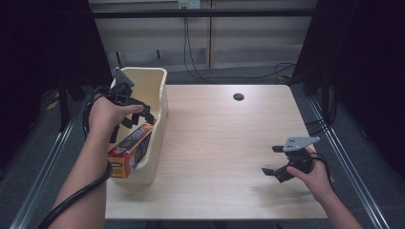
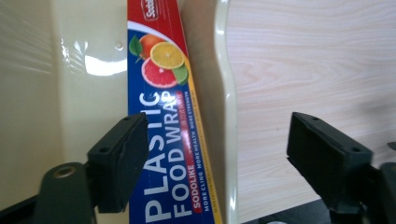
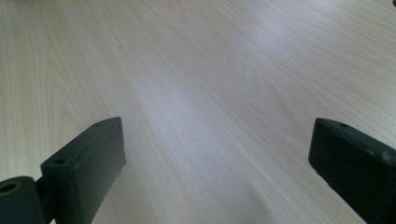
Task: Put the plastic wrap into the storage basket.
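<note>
A long box of plastic food wrap (image 1: 130, 150), blue and red with citrus pictures, lies inside the cream plastic bin (image 1: 157, 102) at the table's left, leaning along the bin's right wall. My left gripper (image 1: 138, 117) hovers over the bin, open, its jaws spread wider than the box and not touching it. In the left gripper view the plastic food wrap box (image 2: 170, 140) runs up between the jaws beside the bin wall (image 2: 219, 93). My right gripper (image 1: 273, 161) rests low over the bare table at the front right, open with nothing between its fingers.
The light wooden table (image 1: 224, 143) has a small dark round hole (image 1: 238, 97) near its back edge. Dark curtains stand on both sides, and cables hang down the wall behind. A thick black cable trails from the left forearm.
</note>
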Demonstrator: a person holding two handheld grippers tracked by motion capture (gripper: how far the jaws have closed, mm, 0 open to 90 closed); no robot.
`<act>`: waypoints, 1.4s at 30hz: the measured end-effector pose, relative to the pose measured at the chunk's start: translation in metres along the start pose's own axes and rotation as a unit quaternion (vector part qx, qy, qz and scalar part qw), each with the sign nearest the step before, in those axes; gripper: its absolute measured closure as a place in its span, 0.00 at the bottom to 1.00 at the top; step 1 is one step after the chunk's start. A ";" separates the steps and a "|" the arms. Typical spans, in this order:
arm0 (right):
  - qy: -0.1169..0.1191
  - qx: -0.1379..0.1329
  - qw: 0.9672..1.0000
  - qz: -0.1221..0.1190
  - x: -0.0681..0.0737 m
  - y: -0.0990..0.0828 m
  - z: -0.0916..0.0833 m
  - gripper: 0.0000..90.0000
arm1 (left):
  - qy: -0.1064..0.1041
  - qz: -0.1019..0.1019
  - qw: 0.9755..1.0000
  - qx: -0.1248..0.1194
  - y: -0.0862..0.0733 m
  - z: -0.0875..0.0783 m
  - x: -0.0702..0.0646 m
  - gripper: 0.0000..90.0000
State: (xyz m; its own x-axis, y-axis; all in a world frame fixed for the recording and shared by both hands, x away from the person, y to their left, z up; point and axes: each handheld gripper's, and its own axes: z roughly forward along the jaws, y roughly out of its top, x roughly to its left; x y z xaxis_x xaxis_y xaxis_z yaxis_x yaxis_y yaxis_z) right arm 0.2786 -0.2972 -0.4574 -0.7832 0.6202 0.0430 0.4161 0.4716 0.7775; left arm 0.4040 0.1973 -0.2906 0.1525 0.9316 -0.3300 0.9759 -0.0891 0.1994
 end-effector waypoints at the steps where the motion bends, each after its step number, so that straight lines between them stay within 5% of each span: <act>1: -0.001 0.000 1.000 0.001 0.000 0.000 0.000 0.04 | 0.000 0.008 1.000 -0.004 0.000 -0.001 0.000 0.22; 24: 0.006 0.000 1.000 0.001 0.002 0.001 0.004 0.04 | -0.043 0.075 0.996 -0.037 0.004 -0.014 -0.044 0.17; 32: 0.005 -0.006 1.000 -0.004 0.003 0.008 0.005 0.04 | -0.072 0.104 0.991 -0.042 0.000 -0.009 -0.065 0.17; 42: 0.012 0.000 1.000 -0.008 0.005 0.009 0.009 0.04 | -0.084 0.137 0.986 -0.044 -0.005 0.003 -0.086 0.17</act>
State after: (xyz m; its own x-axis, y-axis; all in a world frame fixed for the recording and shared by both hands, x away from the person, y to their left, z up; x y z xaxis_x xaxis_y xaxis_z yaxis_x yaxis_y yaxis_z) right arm 0.2828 -0.2844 -0.4561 -0.8011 0.5969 0.0449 0.4031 0.4825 0.7777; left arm 0.3864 0.1164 -0.2656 0.4393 0.8051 -0.3987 0.8784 -0.2919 0.3784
